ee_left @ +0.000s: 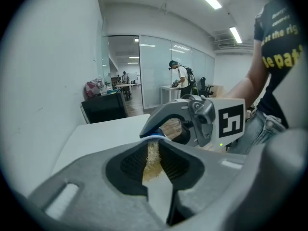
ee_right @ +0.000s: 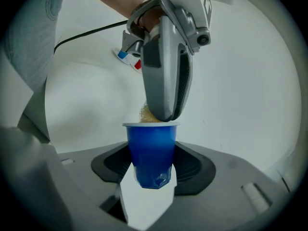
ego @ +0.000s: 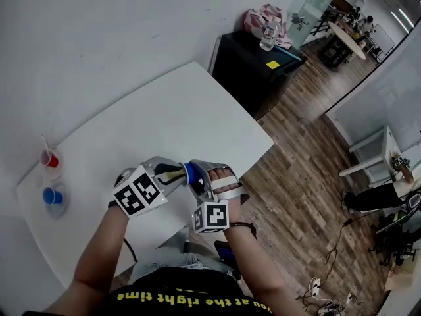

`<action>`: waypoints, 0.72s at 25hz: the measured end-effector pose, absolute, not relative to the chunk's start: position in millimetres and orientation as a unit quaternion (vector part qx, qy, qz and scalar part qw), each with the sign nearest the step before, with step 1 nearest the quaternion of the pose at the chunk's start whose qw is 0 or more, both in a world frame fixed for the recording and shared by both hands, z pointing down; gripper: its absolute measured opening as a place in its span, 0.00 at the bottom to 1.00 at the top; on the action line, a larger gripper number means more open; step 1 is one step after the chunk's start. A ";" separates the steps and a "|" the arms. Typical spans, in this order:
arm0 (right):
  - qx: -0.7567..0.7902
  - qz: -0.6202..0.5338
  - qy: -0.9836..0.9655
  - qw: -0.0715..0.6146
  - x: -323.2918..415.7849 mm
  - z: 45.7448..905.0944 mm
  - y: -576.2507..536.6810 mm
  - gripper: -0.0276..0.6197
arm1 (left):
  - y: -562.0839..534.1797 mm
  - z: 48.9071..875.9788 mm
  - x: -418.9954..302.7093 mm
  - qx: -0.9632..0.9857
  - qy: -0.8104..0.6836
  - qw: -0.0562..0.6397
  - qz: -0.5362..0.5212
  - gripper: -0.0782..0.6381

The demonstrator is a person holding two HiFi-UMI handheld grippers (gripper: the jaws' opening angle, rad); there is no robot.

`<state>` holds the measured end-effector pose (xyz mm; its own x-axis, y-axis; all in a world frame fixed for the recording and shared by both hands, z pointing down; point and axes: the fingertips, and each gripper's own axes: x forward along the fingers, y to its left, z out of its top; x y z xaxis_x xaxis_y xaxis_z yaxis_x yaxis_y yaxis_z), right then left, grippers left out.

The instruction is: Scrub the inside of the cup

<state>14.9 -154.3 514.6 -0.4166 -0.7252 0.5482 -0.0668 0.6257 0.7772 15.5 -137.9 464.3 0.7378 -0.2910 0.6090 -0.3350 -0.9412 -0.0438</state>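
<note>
A white desk (ego: 177,117) stands against a white wall in an office with a wood floor (ego: 309,196). At the desk's near edge, about midway along it, the person's bare forearms reach out from a black shirt with yellow print, and the two grippers meet tip to tip just above the surface.

The right gripper (ee_right: 150,163) has its jaws spread wide around a blue plastic cup (ee_right: 150,150). The pads press on the cup's sides, and its base is dented. The cup hangs clear of the desk with its open mouth turned toward the other tool.

The left gripper (ee_left: 153,153) has its jaws drawn nearly together, pinching a tuft of yellowish fibrous scrubber (ee_left: 152,163). That gripper's tips and the scrubber sit right at the cup's rim. How far the scrubber reaches inside cannot be told.

Near the desk's far left corner stand a small red cup (ego: 50,158) with a stick in it and a small blue cup (ego: 52,196), just beside each other.

Beyond the desk's far right corner a black cabinet (ego: 253,64) carries a clear bottle (ego: 268,37) and a pink bag (ego: 266,18).
</note>
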 end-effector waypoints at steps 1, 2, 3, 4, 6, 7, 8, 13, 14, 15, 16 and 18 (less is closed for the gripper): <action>0.258 -0.347 -0.767 0.474 14.3 516.1 -152.8 0.46 | -139.9 464.6 14.5 0.930 -0.174 0.030 0.323 0.21; 0.258 -0.347 -0.768 0.473 13.9 517.1 -151.8 0.46 | -141.2 465.8 14.0 0.928 -0.178 0.027 0.327 0.21; 0.258 -0.345 -0.768 0.474 13.9 517.5 -151.4 0.46 | -141.6 467.6 14.3 0.926 -0.179 0.024 0.331 0.21; 0.259 -0.344 -0.768 0.474 14.1 517.4 -151.4 0.46 | -141.4 469.3 15.3 0.926 -0.177 0.021 0.334 0.21; 0.260 -0.341 -0.768 0.476 15.4 516.9 -151.9 0.46 | -140.6 471.8 18.2 0.926 -0.171 0.017 0.336 0.20; 0.261 -0.340 -0.768 0.477 16.4 516.5 -152.1 0.46 | -140.3 472.6 19.0 0.927 -0.169 0.018 0.335 0.20; 0.263 -0.338 -0.768 0.476 17.4 516.1 -152.3 0.46 | -140.2 473.4 19.2 0.927 -0.169 0.021 0.333 0.20; 0.272 -0.333 -0.769 0.472 21.9 513.7 -155.1 0.46 | -137.5 475.4 16.8 0.928 -0.170 0.039 0.328 0.19; 0.274 -0.331 -0.770 0.472 22.4 512.4 -155.6 0.46 | -136.6 475.2 16.8 0.929 -0.169 0.041 0.327 0.19; 0.275 -0.330 -0.771 0.471 22.8 512.0 -156.2 0.46 | -135.7 474.8 16.8 0.930 -0.167 0.043 0.325 0.19; 0.276 -0.330 -0.771 0.470 23.3 512.5 -156.8 0.46 | -134.4 474.3 16.9 0.931 -0.166 0.044 0.324 0.18; 0.277 -0.329 -0.771 0.469 24.7 514.0 -157.4 0.46 | -131.3 472.7 17.0 0.932 -0.161 0.046 0.322 0.18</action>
